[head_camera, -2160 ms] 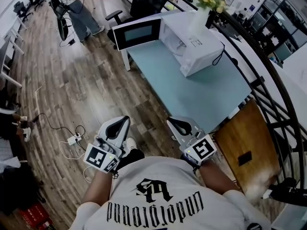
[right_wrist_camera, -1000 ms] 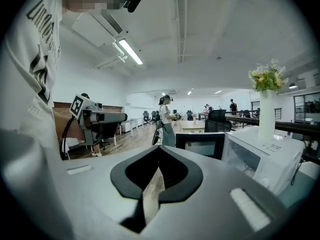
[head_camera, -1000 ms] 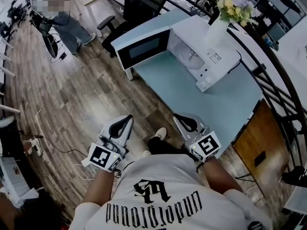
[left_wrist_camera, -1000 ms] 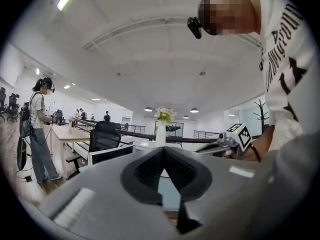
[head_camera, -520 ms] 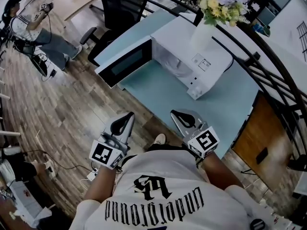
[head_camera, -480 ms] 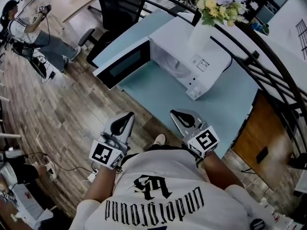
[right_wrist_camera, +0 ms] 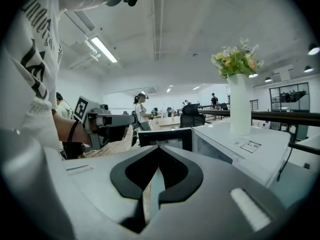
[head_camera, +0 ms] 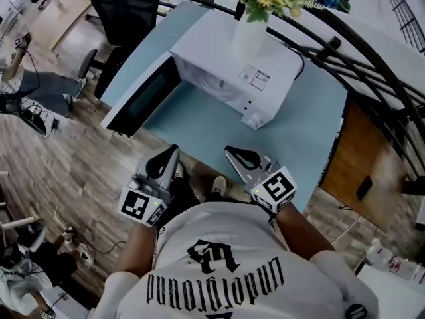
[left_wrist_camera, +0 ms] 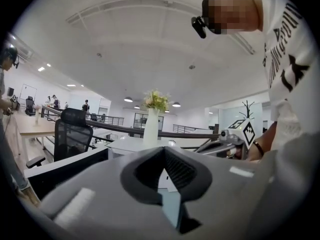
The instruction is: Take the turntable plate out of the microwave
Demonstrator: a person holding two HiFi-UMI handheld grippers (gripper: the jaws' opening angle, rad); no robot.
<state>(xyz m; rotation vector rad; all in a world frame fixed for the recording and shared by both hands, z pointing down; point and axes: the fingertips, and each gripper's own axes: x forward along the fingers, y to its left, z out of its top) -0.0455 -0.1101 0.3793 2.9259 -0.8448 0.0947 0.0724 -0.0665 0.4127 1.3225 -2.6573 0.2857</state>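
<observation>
A white microwave (head_camera: 229,68) stands on the pale blue table (head_camera: 299,138), with its dark-windowed door (head_camera: 139,98) swung open to the left. The turntable plate cannot be made out inside the cavity. My left gripper (head_camera: 167,159) is shut and empty, over the floor just short of the table's near edge. My right gripper (head_camera: 239,157) is also shut and empty, at that edge in front of the microwave. In the left gripper view the shut jaws (left_wrist_camera: 164,151) point level at the open door (left_wrist_camera: 65,166). The right gripper view looks past shut jaws (right_wrist_camera: 159,149) at the microwave (right_wrist_camera: 240,149).
A white vase of flowers (head_camera: 251,35) stands on top of the microwave. A black office chair (head_camera: 126,5) is beyond the table's far left end. A dark curved railing (head_camera: 372,52) runs behind the table, with a wooden panel (head_camera: 362,158) at the right. A person (head_camera: 20,78) is at the far left.
The table and microwave have come nearer in the head view. Both grippers have moved forward to the table's near edge. Their jaws stayed shut.
</observation>
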